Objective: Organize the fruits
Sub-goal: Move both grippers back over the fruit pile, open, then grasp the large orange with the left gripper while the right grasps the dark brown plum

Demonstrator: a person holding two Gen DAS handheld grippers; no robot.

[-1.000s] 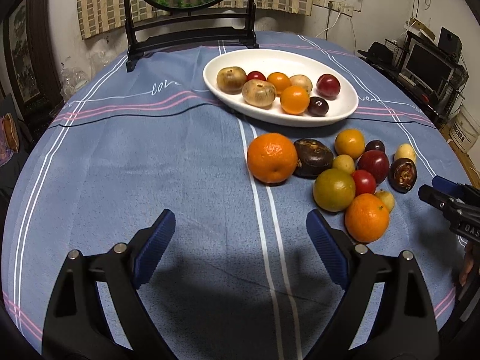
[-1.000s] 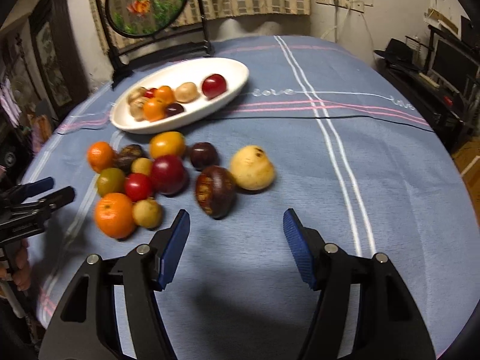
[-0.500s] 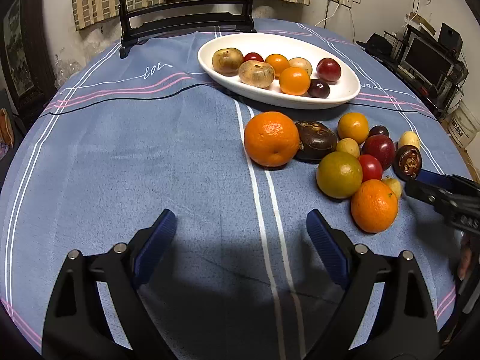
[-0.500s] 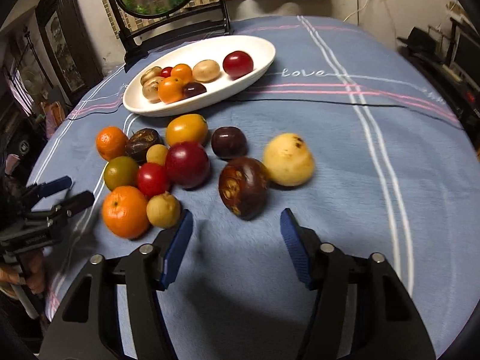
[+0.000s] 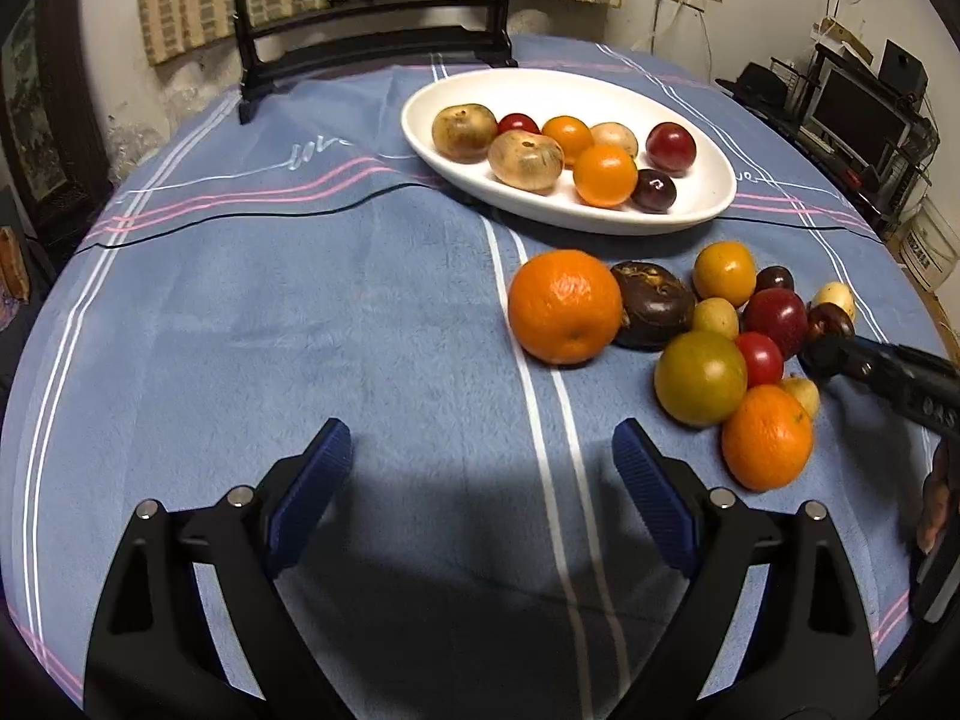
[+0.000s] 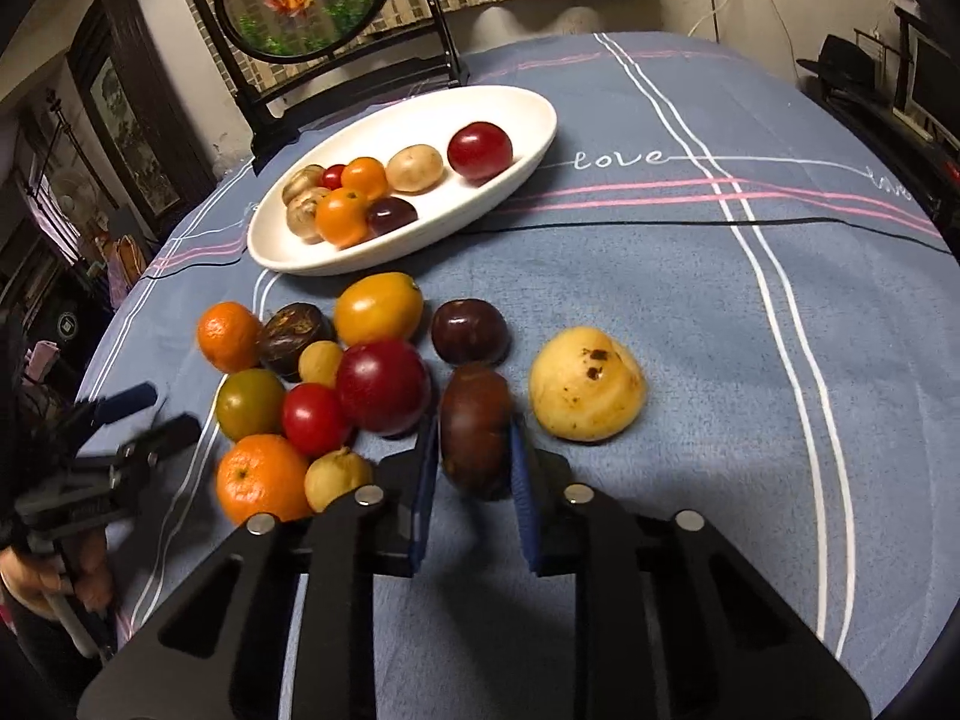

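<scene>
A blue striped cloth (image 6: pixel 660 312) covers the round table. On it sits a white oval dish (image 6: pixel 528 138) with eight fruits along its middle. In front lies a loose cluster of fruit with a yellow pear (image 6: pixel 587 383) at its edge. The right gripper (image 6: pixel 471 450) has just closed on a dark brown fruit (image 6: pixel 474 420) beside the pear. The left gripper (image 5: pixel 480 468) hangs wide open over bare cloth.

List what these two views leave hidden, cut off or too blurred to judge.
- Right wrist view: the underside of the dark brown fruit is hidden by the right claw, so whether it has left the tablecloth cannot be told.
- Left wrist view: the right claw's pads are cut off behind the fruit pile.
- Right wrist view: the left claw is motion-blurred.
- Both views: the person is cropped to a hand at the edge.
</scene>
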